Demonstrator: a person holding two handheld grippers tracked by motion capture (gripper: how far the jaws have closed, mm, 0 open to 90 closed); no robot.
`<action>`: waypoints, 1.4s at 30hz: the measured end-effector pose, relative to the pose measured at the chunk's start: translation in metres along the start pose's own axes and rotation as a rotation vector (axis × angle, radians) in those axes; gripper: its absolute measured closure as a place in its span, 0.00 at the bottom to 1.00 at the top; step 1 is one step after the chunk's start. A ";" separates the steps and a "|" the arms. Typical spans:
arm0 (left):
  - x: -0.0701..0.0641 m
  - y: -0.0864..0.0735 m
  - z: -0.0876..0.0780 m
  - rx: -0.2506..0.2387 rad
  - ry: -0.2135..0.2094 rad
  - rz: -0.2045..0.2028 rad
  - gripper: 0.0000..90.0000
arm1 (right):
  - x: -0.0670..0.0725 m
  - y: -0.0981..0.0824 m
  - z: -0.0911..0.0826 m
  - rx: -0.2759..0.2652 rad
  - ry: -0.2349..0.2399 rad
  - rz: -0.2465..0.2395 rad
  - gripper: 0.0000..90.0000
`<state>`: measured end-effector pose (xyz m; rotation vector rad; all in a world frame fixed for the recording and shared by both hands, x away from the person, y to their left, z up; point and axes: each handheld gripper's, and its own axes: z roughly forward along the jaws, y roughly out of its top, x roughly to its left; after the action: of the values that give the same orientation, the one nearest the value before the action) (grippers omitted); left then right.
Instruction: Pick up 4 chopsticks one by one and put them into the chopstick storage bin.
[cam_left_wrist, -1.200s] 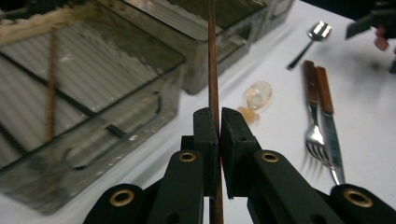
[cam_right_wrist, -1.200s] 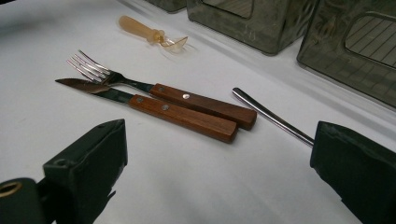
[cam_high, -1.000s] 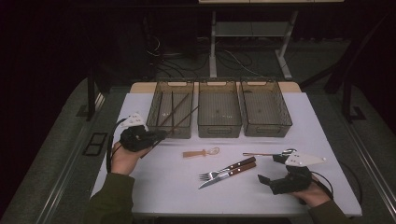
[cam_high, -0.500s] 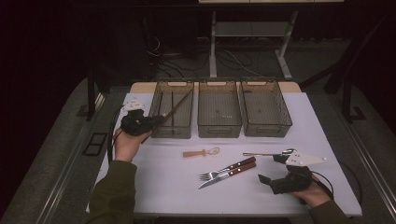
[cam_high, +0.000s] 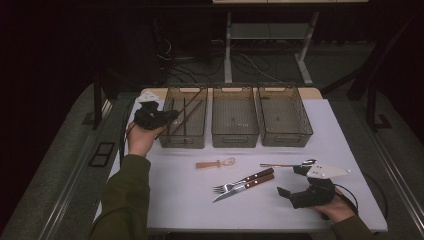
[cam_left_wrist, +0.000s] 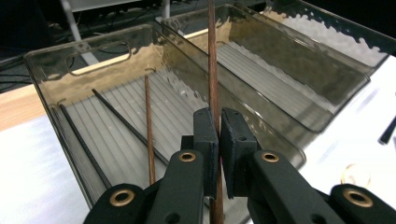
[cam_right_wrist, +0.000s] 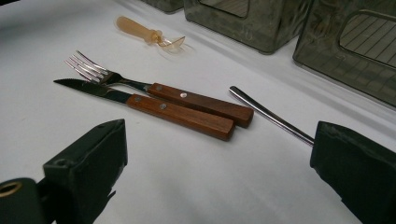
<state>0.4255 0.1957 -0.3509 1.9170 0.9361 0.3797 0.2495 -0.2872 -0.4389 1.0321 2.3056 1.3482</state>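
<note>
Left gripper (cam_high: 167, 116): clamped on a brown chopstick (cam_left_wrist: 213, 70); the pads (cam_left_wrist: 205, 135) press on the stick from both sides

Brown chopstick: runs up between the jaws in the left gripper view and on ahead of them, out over the left bin (cam_left_wrist: 51, 100); in the high view it slants from the gripper across that bin

Left bin: straight ahead of and below the left gripper; a second brown chopstick (cam_left_wrist: 148, 126) and two black chopsticks (cam_left_wrist: 126, 125) lie on its ribbed floor

Middle bin (cam_high: 235, 135): just beyond the left bin, on the far side from the left gripper

Right bin (cam_high: 285, 140): past the middle one, nearer the right gripper's side of the table

Right gripper (cam_high: 296, 181): jaws wide apart, nothing between them, low over the white table (cam_high: 180, 200)

Fork (cam_right_wrist: 159, 91) and knife (cam_right_wrist: 149, 105): wooden handles, side by side and touching, just ahead of the right gripper

Metal spoon (cam_right_wrist: 271, 115): its handle lies ahead of the right gripper's jaws, close to the fork's handle end

Plastic spoon (cam_right_wrist: 149, 35): farther ahead of the right gripper, beyond the fork, near the bins
</note>
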 end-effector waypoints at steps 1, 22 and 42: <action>0.001 0.001 0.002 -0.002 0.002 -0.001 0.94 | 0.000 0.000 0.000 0.000 0.000 0.000 0.05; 0.024 -0.001 0.037 -0.019 0.100 -0.052 0.94 | 0.001 0.000 -0.001 -0.002 0.007 -0.001 0.05; 0.030 -0.015 0.045 0.019 0.124 -0.106 0.74 | 0.002 0.000 0.000 -0.001 0.012 -0.004 0.05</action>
<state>0.4656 0.1943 -0.3907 1.8694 1.1214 0.4327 0.2479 -0.2864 -0.4386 1.0215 2.3143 1.3576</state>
